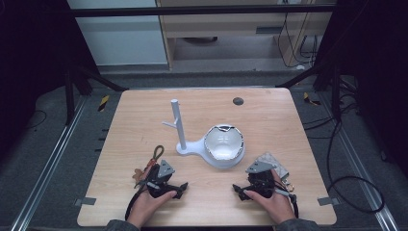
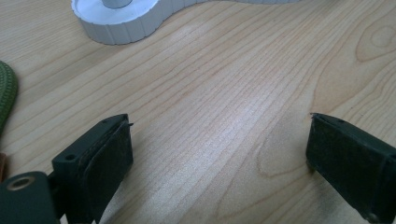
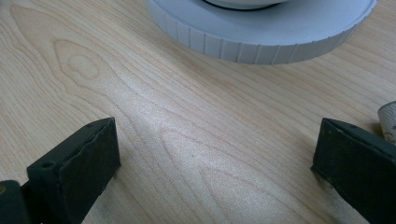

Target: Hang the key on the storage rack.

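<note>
left gripper (image 1: 163,188): jaws wide apart, holding nothing, resting on table (image 1: 269,115) | right gripper (image 1: 254,188): same | white stand (image 1: 182,139) with bowl (image 1: 223,144): just ahead, between both

Hand-held gripper (image 2: 219,154) jaws wide apart over wooden table (image 2: 224,93); white base (image 2: 121,21) ahead.
</note>
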